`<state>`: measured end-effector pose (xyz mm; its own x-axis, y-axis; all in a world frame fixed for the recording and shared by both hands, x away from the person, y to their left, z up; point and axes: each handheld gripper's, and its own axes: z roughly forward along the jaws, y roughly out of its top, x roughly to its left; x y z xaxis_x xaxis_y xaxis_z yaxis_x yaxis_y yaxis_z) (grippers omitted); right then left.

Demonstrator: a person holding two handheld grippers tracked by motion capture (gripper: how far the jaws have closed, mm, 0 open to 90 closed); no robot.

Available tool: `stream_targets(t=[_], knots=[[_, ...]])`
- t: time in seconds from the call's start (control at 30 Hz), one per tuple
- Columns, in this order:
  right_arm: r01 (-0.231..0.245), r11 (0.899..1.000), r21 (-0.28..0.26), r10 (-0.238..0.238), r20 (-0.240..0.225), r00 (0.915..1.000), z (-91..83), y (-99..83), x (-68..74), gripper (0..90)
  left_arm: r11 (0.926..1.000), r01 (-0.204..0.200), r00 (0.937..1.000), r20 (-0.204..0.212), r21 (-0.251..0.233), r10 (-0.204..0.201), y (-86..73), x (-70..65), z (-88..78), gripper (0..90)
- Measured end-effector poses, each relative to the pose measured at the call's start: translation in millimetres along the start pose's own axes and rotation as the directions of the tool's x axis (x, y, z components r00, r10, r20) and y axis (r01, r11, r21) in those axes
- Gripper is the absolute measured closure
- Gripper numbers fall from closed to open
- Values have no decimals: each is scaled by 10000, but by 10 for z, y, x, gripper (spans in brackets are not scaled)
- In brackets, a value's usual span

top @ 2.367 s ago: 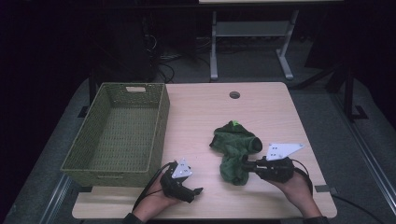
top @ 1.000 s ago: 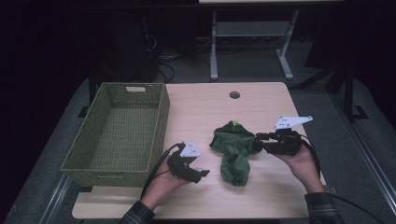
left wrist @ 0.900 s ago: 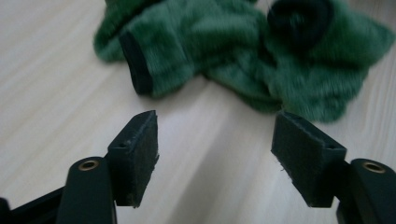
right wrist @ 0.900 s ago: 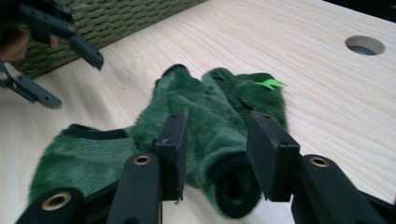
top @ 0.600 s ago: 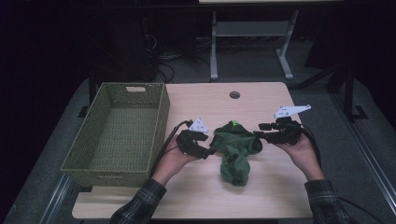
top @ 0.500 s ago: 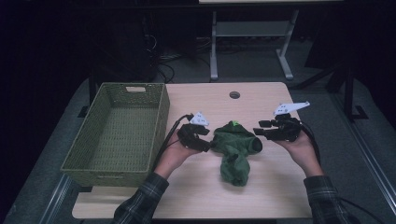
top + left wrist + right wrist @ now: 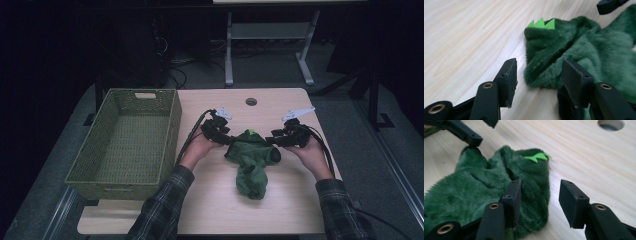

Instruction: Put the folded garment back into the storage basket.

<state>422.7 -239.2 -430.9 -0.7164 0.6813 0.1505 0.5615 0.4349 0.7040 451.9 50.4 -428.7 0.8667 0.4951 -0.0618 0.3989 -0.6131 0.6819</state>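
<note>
A dark green plush garment (image 7: 250, 162) with light green spikes (image 7: 251, 132) lies crumpled on the wooden table (image 7: 295, 200). My left gripper (image 7: 229, 139) is at its far left corner, open. In the left gripper view (image 7: 539, 80) a folded edge of the plush garment (image 7: 584, 50) sits between the two pads, close to the spikes (image 7: 541, 23). My right gripper (image 7: 272, 140) is at the garment's far right corner, also open. In the right gripper view (image 7: 541, 200) the hem of the plush garment (image 7: 474, 192) lies between the jaws, and the left pad (image 7: 512, 195) rests against the fabric.
A green woven basket (image 7: 167, 130) stands empty at the table's left, close to my left forearm. A round cable hole (image 7: 251, 101) is in the far table edge. Bare wood lies in front of the garment. Another table's metal legs (image 7: 229, 50) stand on the floor behind.
Both grippers moved away from the near table edge to the garment's far end, the left from beside the basket, the right along the right side. The garment's upper part shifted slightly.
</note>
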Motion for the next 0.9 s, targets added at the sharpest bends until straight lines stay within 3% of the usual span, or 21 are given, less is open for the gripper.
stream_targets(t=[0.23,0.43,0.47,0.63,0.8,0.9], knots=[[195,9982,566,-190,-102,9998,179,-52,-20,544,9992,-146,9998,125,374,141,25,21,175,499],[150,9972,733,-141,-130,9998,269,-81,-44,587,9969,-445,9990,7,643,445,14,8,304,540],[-23,9969,791,37,-165,9999,282,-86,-47,603,9967,-461,9989,39,672,459,9,8,316,558],[113,9962,861,-101,-146,9998,336,-103,-49,657,9962,-439,9990,9,750,440,-19,24,374,607],[274,9957,882,-273,-28,9996,371,-91,-6,782,9945,-562,9983,-101,889,573,-41,53,380,797],[239,9953,936,-238,-24,9997,369,-89,-1,841,9943,-596,9982,-31,887,601,-39,48,369,853]])
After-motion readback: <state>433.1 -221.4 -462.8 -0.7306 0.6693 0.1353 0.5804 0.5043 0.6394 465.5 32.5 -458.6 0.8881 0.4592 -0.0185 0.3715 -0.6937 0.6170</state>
